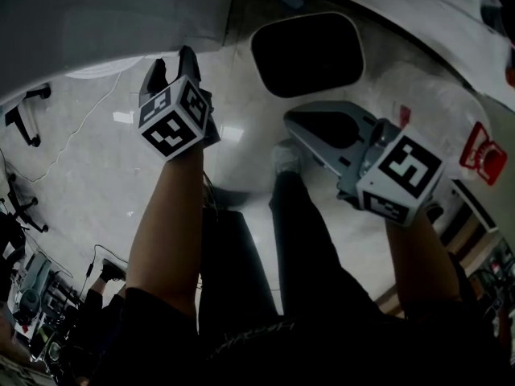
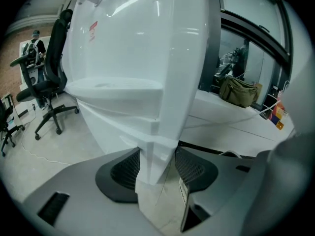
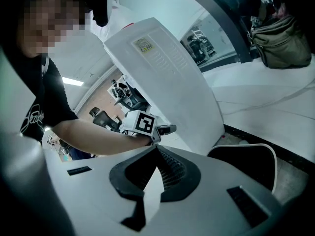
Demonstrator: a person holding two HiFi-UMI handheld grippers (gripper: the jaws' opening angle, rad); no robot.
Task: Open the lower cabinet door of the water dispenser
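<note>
The water dispenser's white lower cabinet door [image 3: 162, 82] stands swung out from the body. The dark cabinet opening [image 1: 306, 51] is uncovered, and the right gripper view shows this opening [image 3: 246, 163] too. My left gripper [image 2: 157, 156] straddles the free edge of the door [image 2: 147, 58], with a pad against each face. In the head view the left gripper [image 1: 173, 59] reaches up to the door panel [image 1: 113, 14]. My right gripper [image 1: 294, 119] hangs in front of the opening without touching anything. The right gripper [image 3: 157, 151] has its tips together and holds nothing.
Black office chairs [image 2: 49, 87] stand on the pale floor to the left. An olive bag [image 2: 238, 90] lies on a white surface to the right. A thin cable [image 1: 80, 135] runs across the floor. My legs [image 1: 241, 272] are below the grippers. A red sign [image 1: 483, 155] is at right.
</note>
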